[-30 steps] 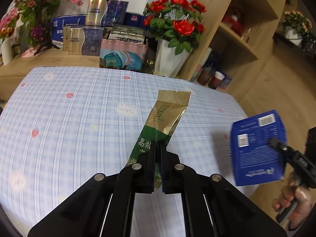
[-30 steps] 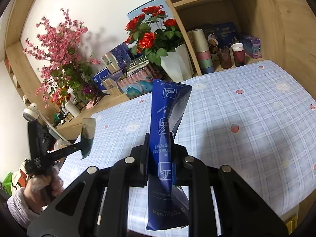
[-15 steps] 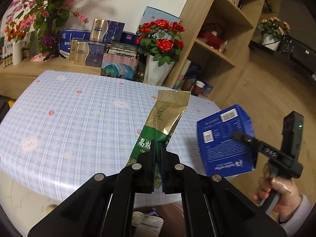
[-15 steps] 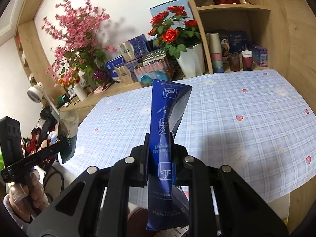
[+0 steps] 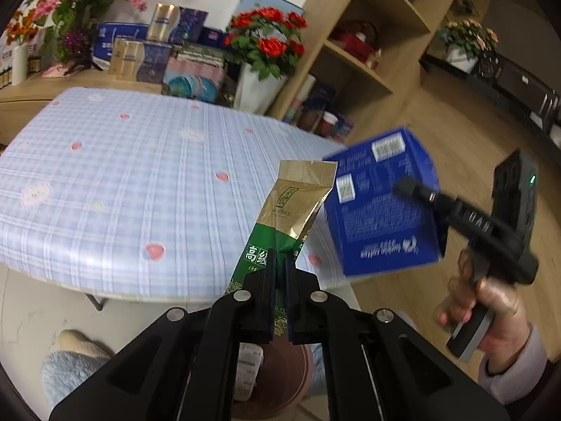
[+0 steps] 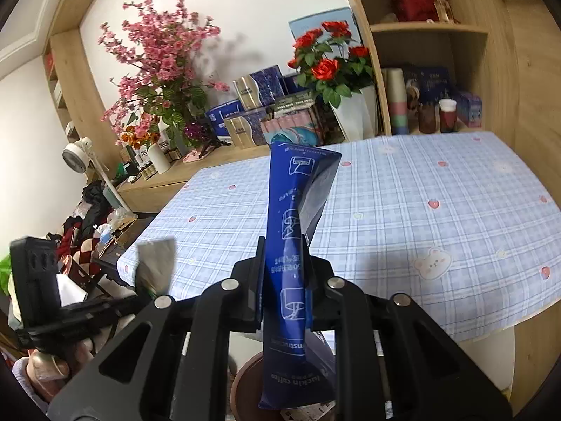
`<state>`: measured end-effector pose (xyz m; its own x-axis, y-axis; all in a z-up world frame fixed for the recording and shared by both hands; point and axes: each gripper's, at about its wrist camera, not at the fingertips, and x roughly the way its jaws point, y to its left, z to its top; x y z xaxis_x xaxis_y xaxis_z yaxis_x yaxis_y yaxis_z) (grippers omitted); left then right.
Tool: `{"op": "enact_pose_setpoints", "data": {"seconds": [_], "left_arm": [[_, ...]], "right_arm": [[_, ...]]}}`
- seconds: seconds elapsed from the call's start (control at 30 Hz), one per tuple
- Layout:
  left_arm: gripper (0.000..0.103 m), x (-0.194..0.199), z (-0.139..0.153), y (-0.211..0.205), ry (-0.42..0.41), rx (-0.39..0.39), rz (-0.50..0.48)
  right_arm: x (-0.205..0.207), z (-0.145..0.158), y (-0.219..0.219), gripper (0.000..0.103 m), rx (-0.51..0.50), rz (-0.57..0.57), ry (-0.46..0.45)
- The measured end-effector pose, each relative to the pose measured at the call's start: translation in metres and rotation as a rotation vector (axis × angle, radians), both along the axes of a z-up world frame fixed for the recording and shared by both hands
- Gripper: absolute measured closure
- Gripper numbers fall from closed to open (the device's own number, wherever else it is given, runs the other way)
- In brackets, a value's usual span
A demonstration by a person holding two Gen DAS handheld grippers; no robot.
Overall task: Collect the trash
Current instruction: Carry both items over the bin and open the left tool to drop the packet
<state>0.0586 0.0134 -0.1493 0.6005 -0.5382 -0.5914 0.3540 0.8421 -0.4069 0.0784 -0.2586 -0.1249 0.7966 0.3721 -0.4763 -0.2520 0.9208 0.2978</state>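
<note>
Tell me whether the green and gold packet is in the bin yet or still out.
Still out. The green and gold packet is clamped in the left gripper, above the brown bin below the table edge.

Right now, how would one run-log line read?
left gripper: shut on tea packet | right gripper: shut on blue box | brown bin: below both

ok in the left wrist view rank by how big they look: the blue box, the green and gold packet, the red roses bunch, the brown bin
1. blue box, though nearness inflates it
2. green and gold packet, close to the lens too
3. red roses bunch, far back
The brown bin is mostly hidden behind the left gripper, so unranked.
</note>
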Motion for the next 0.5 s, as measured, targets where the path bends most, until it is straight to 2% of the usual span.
{"op": "enact_pose_setpoints", "data": {"seconds": [0.27, 0.33, 0.4, 0.47, 0.5], "left_arm": [[0.097, -0.001, -0.035, -0.022, 0.095, 0.034, -0.068], [0.086, 0.002, -0.039, -0.023, 0.111, 0.024, -0.068], [0.058, 0.005, -0.042, -0.023, 0.12, 0.002, -0.064], [0.048, 0.006, -0.039, -0.022, 0.105, 0.016, -0.049], [0.04, 0.007, -0.035, -0.022, 0.087, 0.041, -0.031]], "right_arm": [[-0.008, -0.006, -0.006, 0.084, 0.002, -0.001, 0.005], [-0.009, -0.008, -0.009, 0.084, 0.007, -0.002, 0.012], [-0.009, -0.011, -0.011, 0.084, 0.009, 0.001, 0.019], [-0.008, -0.014, -0.011, 0.084, 0.01, 0.008, 0.029], [-0.009, -0.015, -0.01, 0.084, 0.01, 0.012, 0.033]]}}
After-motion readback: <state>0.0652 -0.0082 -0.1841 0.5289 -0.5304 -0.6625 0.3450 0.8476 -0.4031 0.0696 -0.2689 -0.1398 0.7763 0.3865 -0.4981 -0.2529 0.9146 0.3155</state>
